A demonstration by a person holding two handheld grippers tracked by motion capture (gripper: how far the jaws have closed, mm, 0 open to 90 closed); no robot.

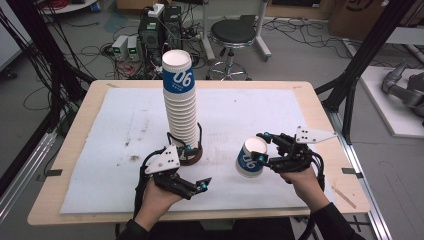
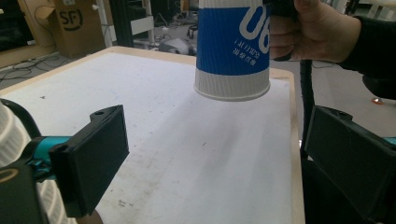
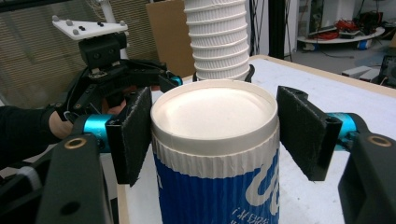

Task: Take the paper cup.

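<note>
High view: right claw [image 1: 264, 154] clenched on single cup [image 1: 250, 157], held off tabletop [image 1: 300, 90] right of tall cup stack [image 1: 181, 107]; left claw [image 1: 192, 170] released beside stack base. I judge stack could topple if nudged.

Left gripper view: white mat [image 2: 187, 154] stained, boxes behind.

Right gripper view: thin cup wall may crush.

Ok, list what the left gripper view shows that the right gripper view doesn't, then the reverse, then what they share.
Left gripper view: the base of the held cup, clear of the white mat, the right hand behind it, and the left gripper with open jaws and nothing between them. Right gripper view: the cup's open mouth, the right gripper shut on it, and the cup stack beyond. Shared: the blue-and-white cup and the mat.
</note>
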